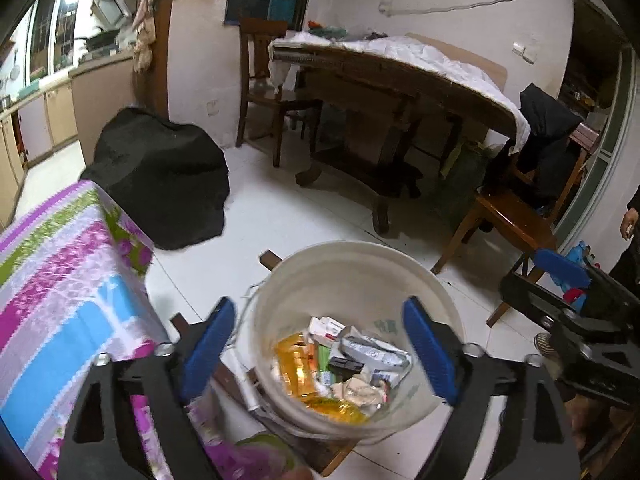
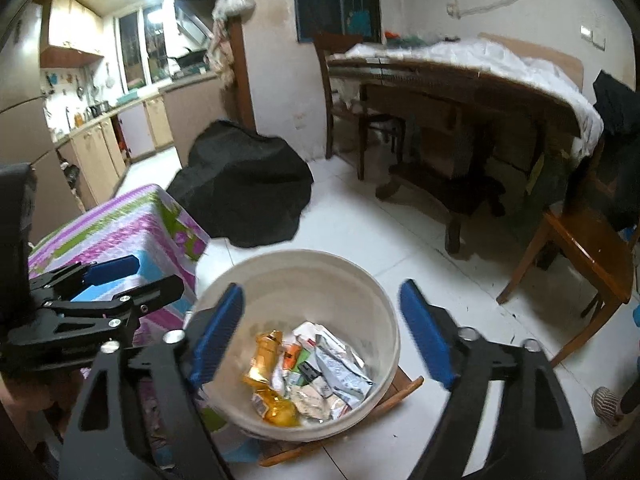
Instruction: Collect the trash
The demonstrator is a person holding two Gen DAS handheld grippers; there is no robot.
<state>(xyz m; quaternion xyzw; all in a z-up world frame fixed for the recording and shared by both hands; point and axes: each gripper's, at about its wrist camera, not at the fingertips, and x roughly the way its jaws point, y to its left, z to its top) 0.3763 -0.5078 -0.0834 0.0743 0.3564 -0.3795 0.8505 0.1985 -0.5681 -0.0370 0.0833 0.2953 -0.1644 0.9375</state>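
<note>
Both grippers over the bucket, both released, nothing between the pads.

L gripper [image 1: 320, 356]: jaws spread wide, blue pads [image 1: 208, 350] straddling the white bucket [image 1: 360, 264] rim in the L wrist view. Empty. R gripper [image 2: 322, 334]: same, jaws wide apart, blue pads [image 2: 426, 338] clear of everything, bucket mouth seen between them. Empty. No earlier frame to compare, so can't say more on motion.

Trash [image 2: 304, 376] sits in the bucket bottom: orange/yellow wrapper [image 2: 266, 354] at 9 o'clock of the pile, silver-white foil packs [image 2: 340, 368] at 3, small green and orange cartons near ctr, crumpled beige bits at 6. All inside, nothing on the rim.

Bucket stands on a low wooden stand [image 2: 404, 392], edge showing at 4 o'clock of the bucket in the R view. Floor is white tile [image 1: 288, 216].

Around the bucket (R wrist view): striped pink/blue/green cloth [image 2: 132, 224] over furniture at 9–10 o'clock, just beside the bucket. Black cloth-covered lump [image 2: 248, 188] on the floor at 11–12. Dark wood table [image 2: 460, 92] w/ white sheet at 1–2, well apart. Wooden chair [image 2: 580, 256] at 3.

L gripper visible in the R view at 9 o'clock; R gripper visible in the L view at 3. Another person's hand [image 1: 629, 226] at far R edge of the L view, and a striped shoe [image 2: 606, 400] at 4 o'clock in the R view.
</note>
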